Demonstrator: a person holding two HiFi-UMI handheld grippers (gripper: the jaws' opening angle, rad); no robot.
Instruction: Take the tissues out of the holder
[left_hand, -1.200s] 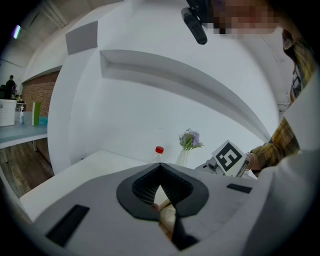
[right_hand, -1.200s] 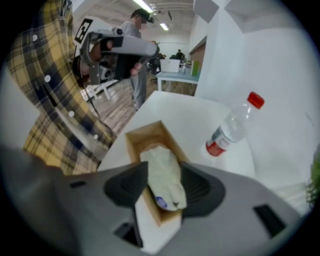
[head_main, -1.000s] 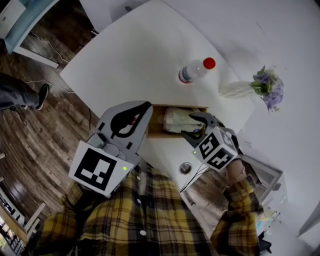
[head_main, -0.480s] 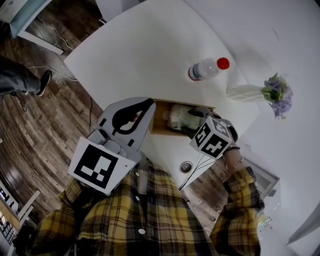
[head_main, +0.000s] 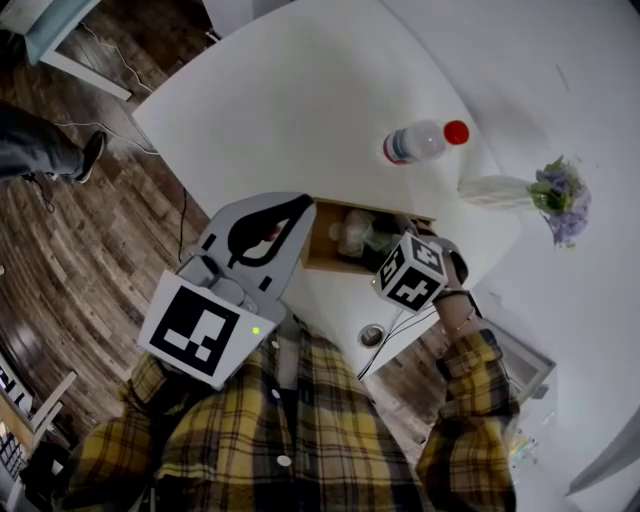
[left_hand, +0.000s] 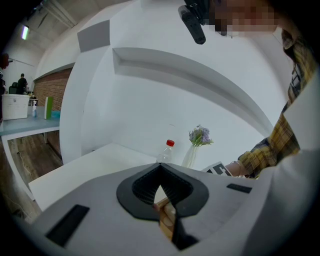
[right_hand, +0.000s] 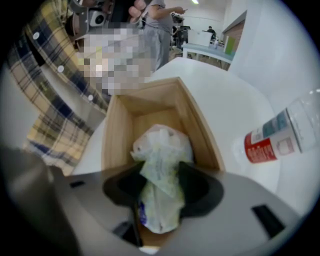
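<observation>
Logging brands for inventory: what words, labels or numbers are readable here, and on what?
Nothing reads clearly.
Clear plastic bottle with red cap: white print on red label, too blurred.
Plastic-wrapped tissue pack: blue print, too blurred.
Wooden holder: no print.
Black-and-white marker cubes: patterns, no letters.

One wooden holder (head_main: 320, 250) stands on one white table (head_main: 300, 100). One tissue pack (right_hand: 160, 142) lies inside the holder. Beyond the holder stand one red-capped water bottle (head_main: 425, 142) and one vase (head_main: 495, 190) of purple flowers. Two grippers are at the holder: the left gripper (head_main: 292, 210) at its left end, the right gripper (right_hand: 161, 175) over its opening.
</observation>
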